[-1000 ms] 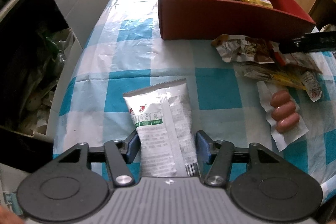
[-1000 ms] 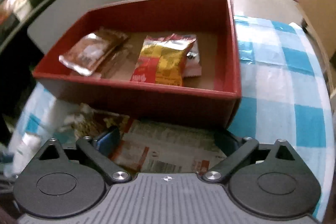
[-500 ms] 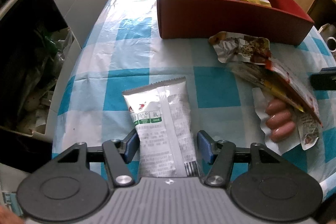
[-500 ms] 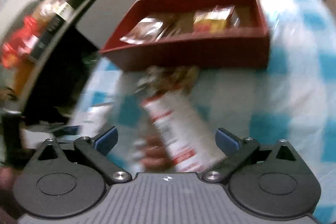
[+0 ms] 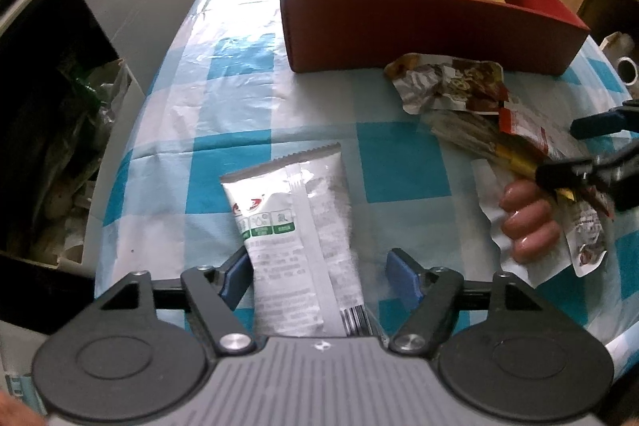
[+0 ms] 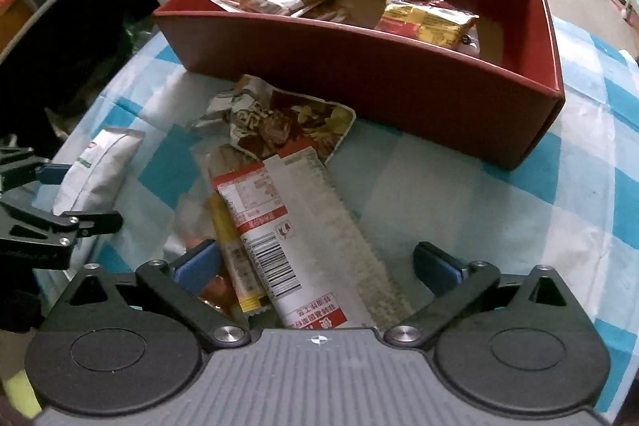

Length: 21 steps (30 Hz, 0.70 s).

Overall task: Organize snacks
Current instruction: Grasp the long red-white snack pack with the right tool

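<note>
Left gripper (image 5: 319, 272) gapes around white foil pouch (image 5: 297, 226), short of red cardboard box (image 5: 419, 26). Right gripper (image 6: 315, 264) wide open over long red-white wrapper (image 6: 295, 222), gripping nothing.

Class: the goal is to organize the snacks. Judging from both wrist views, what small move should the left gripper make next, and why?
Probably close the left gripper: its open fingers already straddle the white pouch flat on the tablecloth, while the red box ahead has room.
</note>
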Each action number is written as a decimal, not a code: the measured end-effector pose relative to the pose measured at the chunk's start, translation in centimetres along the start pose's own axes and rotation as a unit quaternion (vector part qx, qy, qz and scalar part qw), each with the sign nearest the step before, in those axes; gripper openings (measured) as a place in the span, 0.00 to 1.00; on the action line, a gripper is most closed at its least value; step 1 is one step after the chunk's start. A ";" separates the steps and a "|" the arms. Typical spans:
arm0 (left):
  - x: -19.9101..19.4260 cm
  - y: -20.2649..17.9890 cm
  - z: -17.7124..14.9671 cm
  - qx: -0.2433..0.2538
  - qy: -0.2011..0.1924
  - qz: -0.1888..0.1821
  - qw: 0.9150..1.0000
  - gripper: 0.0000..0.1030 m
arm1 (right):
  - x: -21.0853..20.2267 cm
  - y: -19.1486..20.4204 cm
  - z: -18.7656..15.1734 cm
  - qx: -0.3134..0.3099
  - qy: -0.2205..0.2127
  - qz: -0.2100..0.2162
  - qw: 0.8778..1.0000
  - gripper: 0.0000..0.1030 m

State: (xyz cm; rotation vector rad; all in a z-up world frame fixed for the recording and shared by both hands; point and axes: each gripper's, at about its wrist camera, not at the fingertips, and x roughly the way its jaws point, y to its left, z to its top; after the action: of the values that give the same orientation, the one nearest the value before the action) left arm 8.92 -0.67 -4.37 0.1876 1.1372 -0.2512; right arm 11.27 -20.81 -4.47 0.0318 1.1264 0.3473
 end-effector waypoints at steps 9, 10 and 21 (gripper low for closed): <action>0.1 -0.1 0.2 -0.003 0.006 0.000 1.000 0.66 | -0.4 2.4 -0.2 0.010 0.022 -0.010 1.000 0.92; 0.1 -0.1 0.2 -0.003 0.006 0.000 1.000 0.66 | -0.8 2.6 -0.5 0.018 0.024 0.002 1.000 0.82; 0.1 -0.3 -0.1 0.007 -0.004 0.003 1.000 0.71 | -1.2 3.8 -1.4 0.092 0.014 -0.021 0.995 0.70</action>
State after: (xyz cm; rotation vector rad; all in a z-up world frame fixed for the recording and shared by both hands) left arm 8.76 -0.89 -4.51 0.2024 1.1265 -0.2551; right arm 8.65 -17.77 -3.26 0.1665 1.1824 0.2059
